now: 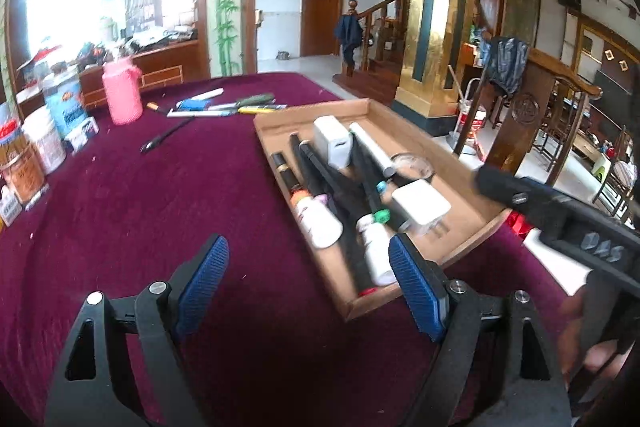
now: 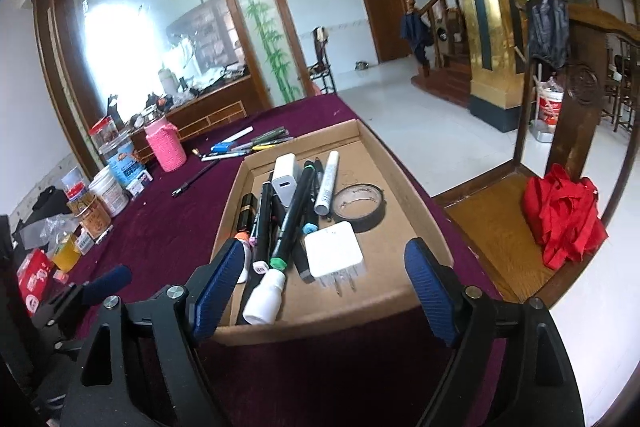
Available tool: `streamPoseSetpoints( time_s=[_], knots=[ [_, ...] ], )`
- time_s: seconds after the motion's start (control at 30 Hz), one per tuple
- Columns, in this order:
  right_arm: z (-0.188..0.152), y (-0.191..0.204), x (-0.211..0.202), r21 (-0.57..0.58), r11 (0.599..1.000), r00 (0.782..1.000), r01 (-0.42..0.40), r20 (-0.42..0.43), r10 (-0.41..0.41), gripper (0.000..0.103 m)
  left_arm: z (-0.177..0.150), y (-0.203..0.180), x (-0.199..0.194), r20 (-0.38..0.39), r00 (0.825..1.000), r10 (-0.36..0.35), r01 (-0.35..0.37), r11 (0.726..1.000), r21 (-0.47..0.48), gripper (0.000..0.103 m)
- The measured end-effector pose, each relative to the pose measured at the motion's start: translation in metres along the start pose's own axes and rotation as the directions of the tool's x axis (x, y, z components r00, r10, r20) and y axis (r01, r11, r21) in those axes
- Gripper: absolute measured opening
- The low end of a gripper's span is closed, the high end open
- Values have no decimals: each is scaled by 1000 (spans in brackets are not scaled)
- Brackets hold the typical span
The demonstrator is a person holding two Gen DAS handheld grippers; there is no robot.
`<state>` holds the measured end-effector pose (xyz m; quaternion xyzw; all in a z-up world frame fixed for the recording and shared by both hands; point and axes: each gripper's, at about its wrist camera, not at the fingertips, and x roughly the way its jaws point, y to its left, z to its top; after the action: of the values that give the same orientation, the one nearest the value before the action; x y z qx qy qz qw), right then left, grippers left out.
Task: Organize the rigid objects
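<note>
Both your claws gape empty at the cardboard tray.
Your left claw (image 1: 308,291) and right claw (image 2: 328,287) grip nothing; the tray (image 2: 404,163) of markers (image 2: 294,211) and chargers (image 2: 334,255) sits on the desk (image 1: 140,207).

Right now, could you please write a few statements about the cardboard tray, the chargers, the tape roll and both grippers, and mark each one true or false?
1. The roll of tape lies inside the cardboard tray. True.
2. The left gripper is clamped on a marker. False: its jaws stand open with nothing between them.
3. Two white chargers lie in the tray. True.
4. The pink jug stands inside the tray. False: it stands on the maroon tablecloth, beyond the tray.
5. The right gripper holds the tape roll. False: it is open and empty, in front of the tray's near edge.
</note>
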<state>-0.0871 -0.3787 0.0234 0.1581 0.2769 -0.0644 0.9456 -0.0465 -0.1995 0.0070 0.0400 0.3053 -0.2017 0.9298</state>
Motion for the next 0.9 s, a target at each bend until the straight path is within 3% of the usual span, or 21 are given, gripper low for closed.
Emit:
streamPoseSetpoints(
  time_s=[0.33,0.43,0.63,0.77,0.9],
  knots=[
    [-26,-2,7,-30,998,999,48,-4,-48,79,-6,-1,8,-65,998,12,-11,1000,29,83],
    [-27,-8,13,-3,1000,998,28,-48,-29,79,-6,-8,12,-88,996,17,-13,999,47,82],
    [-29,-16,17,40,998,996,40,-79,-37,79,-5,-15,5,-36,994,104,-101,991,89,82],
    [-30,-11,15,18,998,995,66,-72,-64,79,-2,-10,7,-41,993,113,-109,991,83,82],
    [-29,-3,15,-26,995,993,93,-69,-95,79,-2,-7,8,-26,983,182,-179,980,83,82]
  ],
)
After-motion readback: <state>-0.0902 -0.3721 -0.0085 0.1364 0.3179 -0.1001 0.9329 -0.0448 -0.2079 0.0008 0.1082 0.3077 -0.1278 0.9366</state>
